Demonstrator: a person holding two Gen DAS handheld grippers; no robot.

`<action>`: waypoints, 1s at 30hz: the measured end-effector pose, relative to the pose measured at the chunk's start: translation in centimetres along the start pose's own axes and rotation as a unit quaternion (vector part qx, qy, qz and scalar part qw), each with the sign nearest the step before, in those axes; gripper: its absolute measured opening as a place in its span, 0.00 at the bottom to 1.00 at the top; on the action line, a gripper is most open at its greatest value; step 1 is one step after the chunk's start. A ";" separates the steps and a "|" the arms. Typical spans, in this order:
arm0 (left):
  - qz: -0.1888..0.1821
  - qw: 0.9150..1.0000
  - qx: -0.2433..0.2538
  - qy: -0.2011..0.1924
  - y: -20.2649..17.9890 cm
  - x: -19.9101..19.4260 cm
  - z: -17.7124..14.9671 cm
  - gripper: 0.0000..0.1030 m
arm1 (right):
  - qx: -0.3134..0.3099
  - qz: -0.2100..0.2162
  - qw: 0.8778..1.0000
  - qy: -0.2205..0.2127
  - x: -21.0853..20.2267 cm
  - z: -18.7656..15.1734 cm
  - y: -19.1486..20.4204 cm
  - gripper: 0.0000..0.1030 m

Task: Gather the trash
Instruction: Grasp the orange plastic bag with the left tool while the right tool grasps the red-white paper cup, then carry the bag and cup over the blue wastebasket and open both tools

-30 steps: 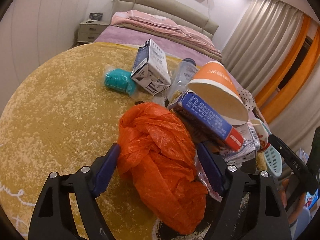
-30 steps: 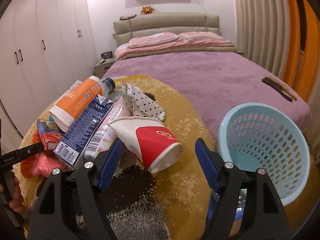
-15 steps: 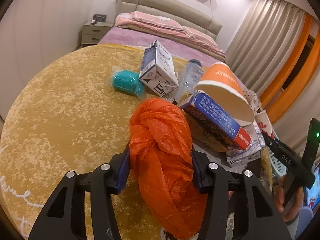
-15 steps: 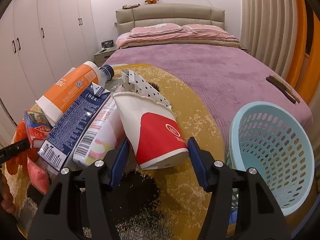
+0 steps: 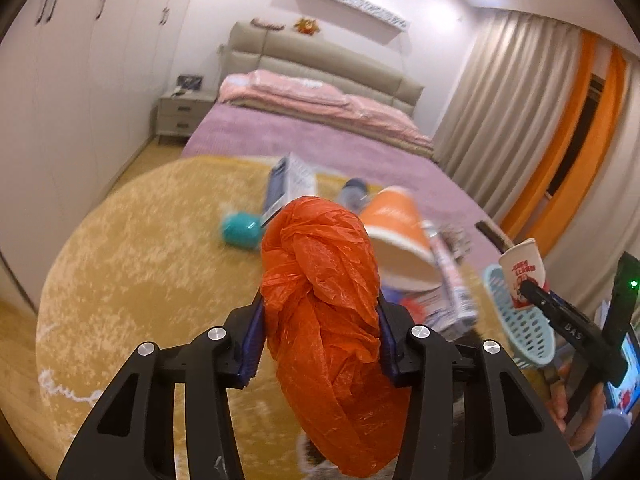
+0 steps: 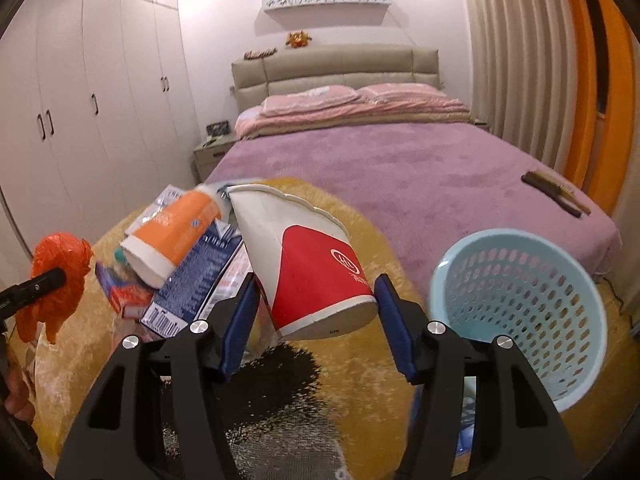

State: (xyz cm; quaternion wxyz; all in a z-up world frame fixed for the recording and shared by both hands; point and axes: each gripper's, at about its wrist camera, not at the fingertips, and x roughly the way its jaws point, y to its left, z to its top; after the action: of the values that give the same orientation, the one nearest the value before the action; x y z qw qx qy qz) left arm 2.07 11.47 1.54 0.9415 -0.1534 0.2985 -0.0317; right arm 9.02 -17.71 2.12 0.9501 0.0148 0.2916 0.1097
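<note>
My left gripper (image 5: 320, 336) is shut on a crumpled orange plastic bag (image 5: 324, 292) and holds it above the yellow rug (image 5: 140, 272); the bag also shows in the right wrist view (image 6: 60, 272). My right gripper (image 6: 316, 320) is shut on a red and white paper cup (image 6: 308, 264), lifted off the rug, left of the light blue perforated basket (image 6: 520, 320). The cup (image 5: 522, 272) and the basket (image 5: 524, 328) also show at the right of the left wrist view.
On the rug lie an orange paper cup (image 5: 396, 232), a blue and white carton (image 5: 286, 184), a teal packet (image 5: 240, 230), a blue box (image 6: 200, 276) and other wrappers. A purple bed (image 6: 400, 168) stands behind. White wardrobes (image 6: 80, 100) line the left wall.
Both grippers have closed on their items and lifted them: the left raised the orange bag, the right raised the red and white cup off the rug.
</note>
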 end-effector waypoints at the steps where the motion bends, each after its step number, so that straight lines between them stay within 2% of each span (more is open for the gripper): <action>1: -0.007 1.000 0.008 -0.005 -0.8 -0.3 0.3 0.43 | 0.001 -0.007 1.000 -0.006 -0.5 0.1 -0.2 0.54; 8: -0.075 0.995 0.069 -0.014 -8.1 0.4 2.3 0.43 | 0.039 -0.052 0.997 -0.042 -3.9 1.3 -4.5 0.54; 15: -0.140 0.982 0.126 -0.003 -16.7 3.6 2.8 0.43 | 0.111 -0.110 0.987 -0.031 -4.8 1.0 -11.1 0.54; 17: -0.164 0.977 0.137 0.011 -19.4 5.4 2.8 0.43 | 0.138 -0.125 0.982 -0.021 -4.8 0.7 -13.4 0.54; 22: -0.194 0.968 0.149 0.047 -24.6 9.8 2.2 0.43 | 0.182 -0.158 0.970 -0.002 -4.2 -0.7 -17.8 0.54; 30: -0.205 0.960 0.153 0.109 -29.3 16.7 -0.4 0.43 | 0.226 -0.190 0.955 0.038 -2.3 -3.2 -22.8 0.54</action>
State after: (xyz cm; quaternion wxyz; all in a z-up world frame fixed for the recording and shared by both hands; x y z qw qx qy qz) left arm 16.50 -19.00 1.03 0.8888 -0.0609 0.3529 -0.2861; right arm 9.91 -40.60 -1.39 0.9135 0.1691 0.3419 -0.1412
